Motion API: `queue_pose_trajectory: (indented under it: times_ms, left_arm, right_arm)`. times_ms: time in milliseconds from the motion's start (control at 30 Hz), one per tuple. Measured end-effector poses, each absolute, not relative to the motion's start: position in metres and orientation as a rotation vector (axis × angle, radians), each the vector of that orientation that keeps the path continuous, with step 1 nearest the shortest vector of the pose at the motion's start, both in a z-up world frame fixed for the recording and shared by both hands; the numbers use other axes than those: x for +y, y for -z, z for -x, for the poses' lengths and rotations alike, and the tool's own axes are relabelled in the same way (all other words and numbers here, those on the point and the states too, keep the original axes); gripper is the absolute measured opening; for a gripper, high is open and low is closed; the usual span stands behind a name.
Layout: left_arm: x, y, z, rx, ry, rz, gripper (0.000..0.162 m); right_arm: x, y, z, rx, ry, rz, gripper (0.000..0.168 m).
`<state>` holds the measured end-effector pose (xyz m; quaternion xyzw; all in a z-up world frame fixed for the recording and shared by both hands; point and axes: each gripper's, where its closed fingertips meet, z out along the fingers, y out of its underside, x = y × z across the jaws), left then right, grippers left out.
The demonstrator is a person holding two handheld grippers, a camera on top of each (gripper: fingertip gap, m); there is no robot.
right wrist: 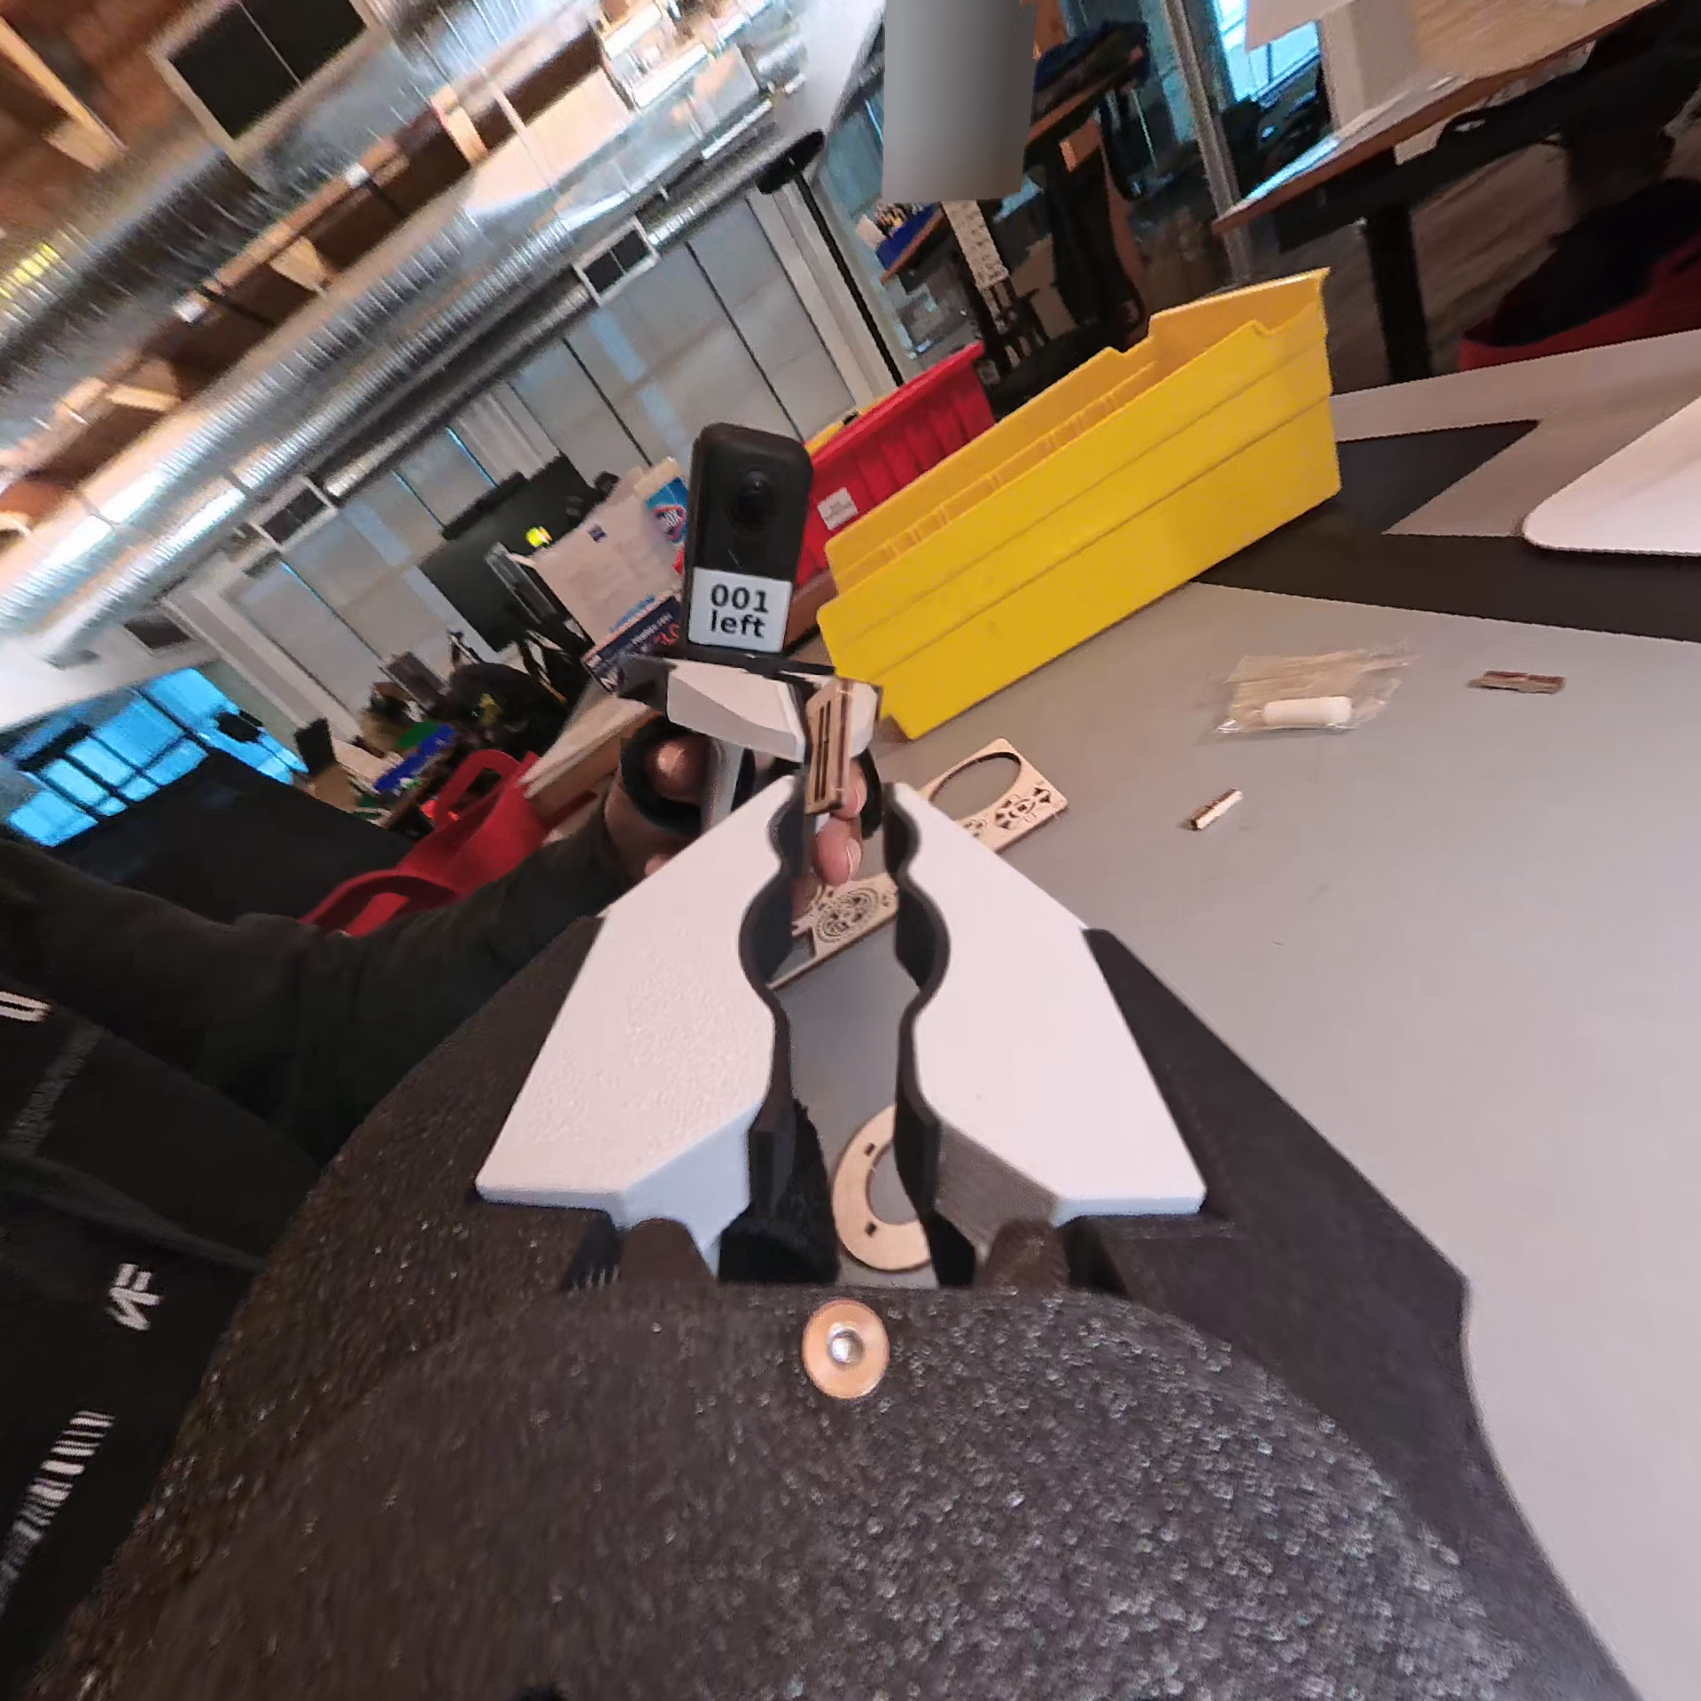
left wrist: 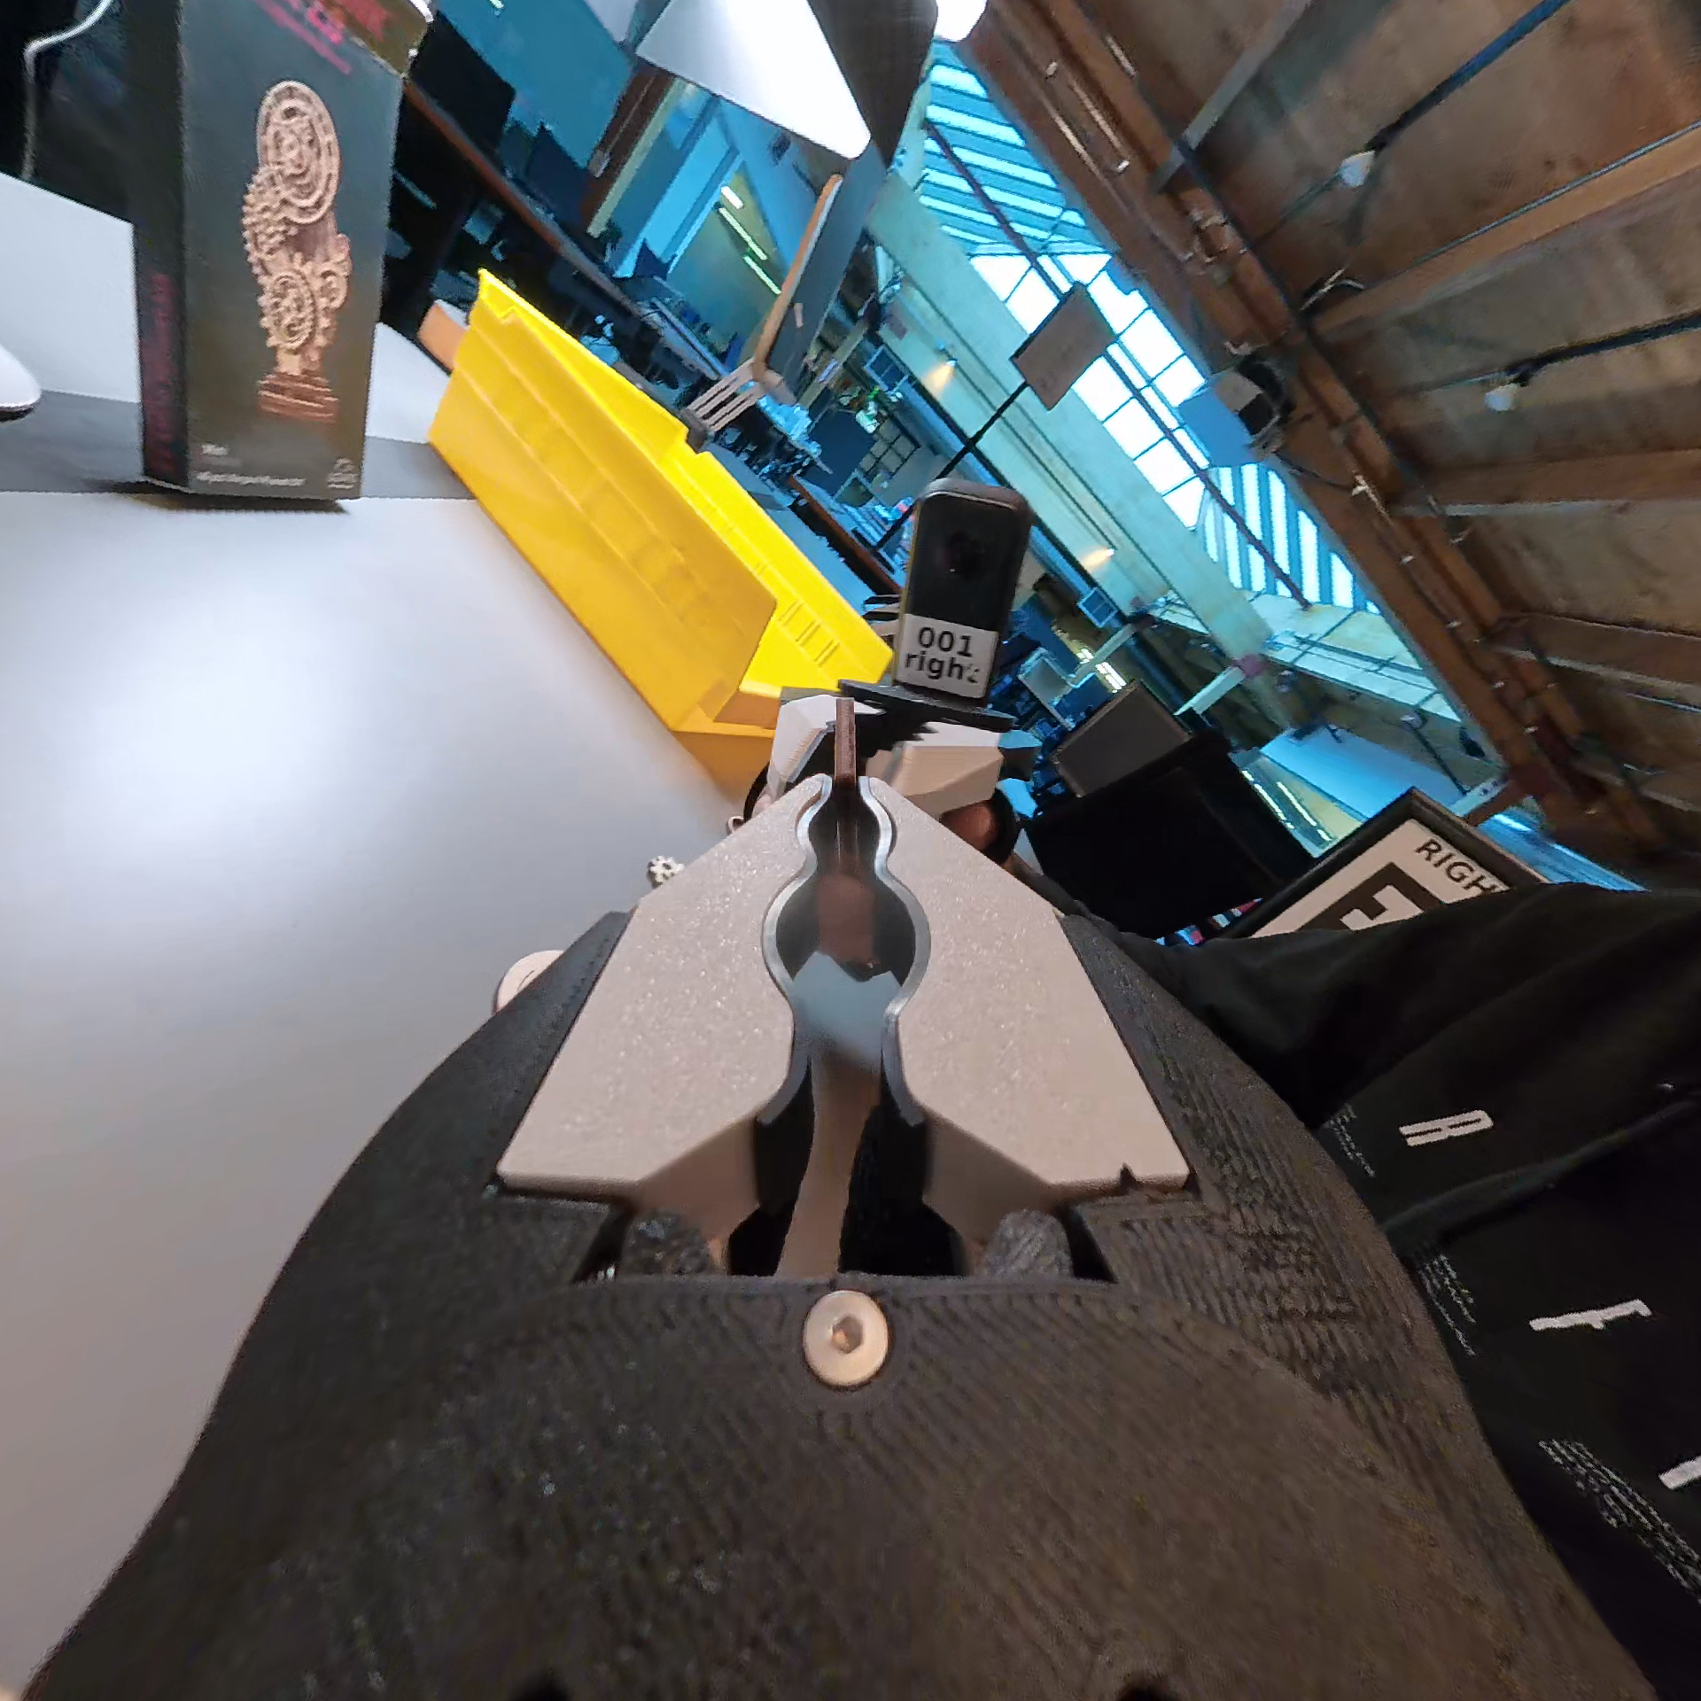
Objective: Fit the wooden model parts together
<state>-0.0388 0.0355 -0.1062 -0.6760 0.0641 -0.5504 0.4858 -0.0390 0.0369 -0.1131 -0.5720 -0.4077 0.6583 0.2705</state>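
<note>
My left gripper [left wrist: 842, 787] is shut on a thin wooden slat [left wrist: 845, 741], seen edge-on and sticking out past the fingertips. In the right wrist view the same slat [right wrist: 831, 741] shows its slotted face, held up in the air by the left gripper [right wrist: 773, 718]. My right gripper [right wrist: 842, 801] is open, and the slat's lower end hangs at its fingertips without touching them as far as I can see. The right gripper also shows just beyond the slat in the left wrist view [left wrist: 907, 764]. A wooden ring part [right wrist: 874, 1206] lies on the grey table [right wrist: 1289, 1012] below my right fingers.
Two laser-cut wooden sheets [right wrist: 999, 801] [right wrist: 842, 916] lie beyond. A short stick [right wrist: 1215, 810], a plastic bag of small parts [right wrist: 1307, 704] and a small wooden strip [right wrist: 1514, 682] lie to the right. A yellow bin [right wrist: 1086, 571] [left wrist: 598, 515], the kit box [left wrist: 267, 276] and a tiny gear [left wrist: 665, 868] are on the table. Both grippers' tips are close together, under 4 cm apart.
</note>
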Motion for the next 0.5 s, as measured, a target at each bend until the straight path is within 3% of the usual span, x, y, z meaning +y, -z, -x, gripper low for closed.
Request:
queue_pose_trajectory:
  times_ms: [33, 133, 333, 500]
  left_arm:
    - [0.035, 0.104, 0.037, 0.162, 1.347, 1.632, 0.001]
    - [0.033, 0.102, 0.034, 0.182, 1.353, 1.616, 0.003]
    - [0.019, 0.109, 0.03, 0.409, 1.214, 1.739, 0.018]
    - [0.002, 0.138, 0.008, 0.696, 1.022, 1.898, 0.018]
  right_arm:
    - [0.036, 0.11, 0.038, -1.093, -1.798, 1.525, 0.004]
    - [0.032, 0.105, 0.034, -1.139, -1.816, 1.504, 0.0]
    - [0.016, 0.137, 0.017, -1.635, -1.435, 1.578, 0.0]
    - [-0.009, 0.158, 0.007, -1.924, -1.212, 1.544, 0.001]
